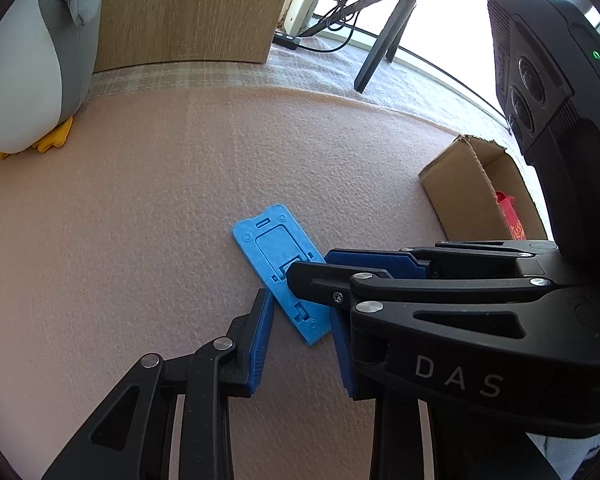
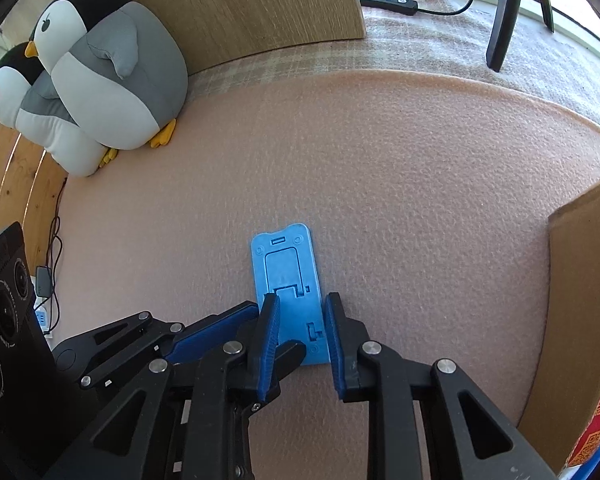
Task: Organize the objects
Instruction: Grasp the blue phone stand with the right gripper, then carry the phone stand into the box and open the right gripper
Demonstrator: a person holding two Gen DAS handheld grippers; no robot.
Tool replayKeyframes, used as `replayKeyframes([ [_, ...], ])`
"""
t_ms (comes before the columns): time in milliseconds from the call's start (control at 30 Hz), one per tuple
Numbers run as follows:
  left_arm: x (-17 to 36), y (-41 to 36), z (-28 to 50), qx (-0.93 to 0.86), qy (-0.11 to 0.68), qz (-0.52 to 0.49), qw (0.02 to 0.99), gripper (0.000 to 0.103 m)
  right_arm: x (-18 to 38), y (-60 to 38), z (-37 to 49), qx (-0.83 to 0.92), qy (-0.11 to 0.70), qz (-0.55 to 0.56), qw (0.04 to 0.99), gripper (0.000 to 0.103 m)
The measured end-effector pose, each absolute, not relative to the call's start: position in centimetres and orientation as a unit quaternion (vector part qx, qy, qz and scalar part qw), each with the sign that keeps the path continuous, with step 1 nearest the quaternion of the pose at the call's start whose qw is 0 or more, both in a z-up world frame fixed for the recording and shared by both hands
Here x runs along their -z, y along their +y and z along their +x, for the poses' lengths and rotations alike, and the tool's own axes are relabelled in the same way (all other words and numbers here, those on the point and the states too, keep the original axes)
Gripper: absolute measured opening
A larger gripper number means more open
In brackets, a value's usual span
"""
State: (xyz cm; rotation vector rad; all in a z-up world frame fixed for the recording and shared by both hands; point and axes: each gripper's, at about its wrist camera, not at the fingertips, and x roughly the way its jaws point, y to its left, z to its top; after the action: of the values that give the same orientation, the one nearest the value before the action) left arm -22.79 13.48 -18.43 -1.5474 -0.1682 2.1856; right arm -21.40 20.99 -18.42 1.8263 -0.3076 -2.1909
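Blue plastic, flat and thin, lies on the pink felt mat (image 2: 380, 168): it is a folded phone stand (image 2: 286, 292), and it rests near the middle of the mat, well apart from the cardboard box (image 2: 580, 280) at the right edge.

Both tools come to it from the near end. The right gripper (image 2: 302, 320) has one blue pad on each long side of the stand, very close to its edges; whether the pads already press I cannot tell with certainty, but they look just touching. The left gripper (image 1: 300, 334) also stands around the near corner of the stand, with its pads narrow but seemingly not yet pressing.

I judge that such a flat thing is hard to lift from soft felt, so two tools work together: one may steady or tilt it while the other takes the edges. The box, with a red packet (image 1: 510, 216) inside, is probably the place for it. Two plush penguins (image 2: 112, 80) sit far at the back, out of the way.
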Motion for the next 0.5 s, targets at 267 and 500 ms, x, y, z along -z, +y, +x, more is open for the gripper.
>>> replayKeyframes([
  [267,18.4,13.6,-19.0,-0.792,-0.055,-0.557,0.243,0.031,18.3,21.2,-17.5,0.762,-0.114,0.623,0.131,0.021],
  [500,18.3,13.9,-14.5,-0.789,-0.054,-0.557,0.254,0.031,18.3,21.2,-13.1,0.768,-0.119,0.616,0.125,0.021],
])
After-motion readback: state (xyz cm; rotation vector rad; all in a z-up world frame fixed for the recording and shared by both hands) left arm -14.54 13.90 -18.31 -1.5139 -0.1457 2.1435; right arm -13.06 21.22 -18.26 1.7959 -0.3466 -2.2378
